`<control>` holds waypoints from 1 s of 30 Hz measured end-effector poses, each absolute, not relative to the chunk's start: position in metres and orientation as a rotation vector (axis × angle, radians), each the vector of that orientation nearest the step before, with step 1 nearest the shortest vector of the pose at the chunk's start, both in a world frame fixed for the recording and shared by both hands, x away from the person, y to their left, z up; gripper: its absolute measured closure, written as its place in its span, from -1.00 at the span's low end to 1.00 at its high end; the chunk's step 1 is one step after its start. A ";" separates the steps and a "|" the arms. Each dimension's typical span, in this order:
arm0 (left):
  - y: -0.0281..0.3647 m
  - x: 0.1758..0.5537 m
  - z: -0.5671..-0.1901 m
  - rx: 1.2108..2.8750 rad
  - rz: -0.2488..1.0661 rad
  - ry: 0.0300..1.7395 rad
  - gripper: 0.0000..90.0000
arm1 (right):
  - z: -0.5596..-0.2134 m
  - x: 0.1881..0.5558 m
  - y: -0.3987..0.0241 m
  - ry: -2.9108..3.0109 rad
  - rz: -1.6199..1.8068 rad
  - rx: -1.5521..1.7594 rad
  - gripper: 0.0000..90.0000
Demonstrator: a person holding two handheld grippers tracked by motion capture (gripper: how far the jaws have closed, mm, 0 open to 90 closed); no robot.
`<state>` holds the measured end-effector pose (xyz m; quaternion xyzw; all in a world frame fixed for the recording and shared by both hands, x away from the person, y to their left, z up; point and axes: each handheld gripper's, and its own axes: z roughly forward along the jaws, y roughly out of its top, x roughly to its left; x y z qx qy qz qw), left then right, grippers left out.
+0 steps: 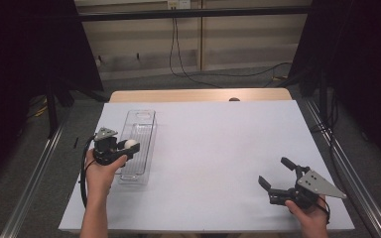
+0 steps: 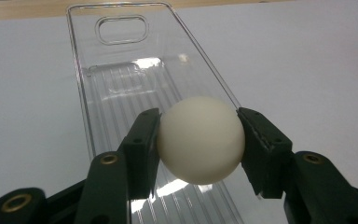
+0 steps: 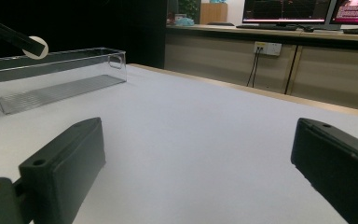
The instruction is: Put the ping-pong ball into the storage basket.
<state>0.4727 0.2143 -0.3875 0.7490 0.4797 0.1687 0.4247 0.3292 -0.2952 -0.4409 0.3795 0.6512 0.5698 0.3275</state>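
A white table (image 1: 218, 163) spans the centre of the high view, with a clear tray (image 1: 138, 130) lying lengthwise at its left. At lower right the right gripper (image 1: 277, 179) rests near the table's edge, jaws wide apart with nothing between them. At centre left the left gripper (image 1: 128, 147) hangs over the tray, its jaws clamped on a white ball (image 2: 200, 139).

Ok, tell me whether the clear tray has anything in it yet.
Empty. The clear tray shows only its bare ribbed floor; the white ball is gripped above it in the left gripper.
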 end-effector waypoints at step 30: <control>0.215 0.473 -0.393 1.857 0.493 1.233 -0.25 | -0.441 0.330 -0.297 1.702 1.490 0.996 -0.95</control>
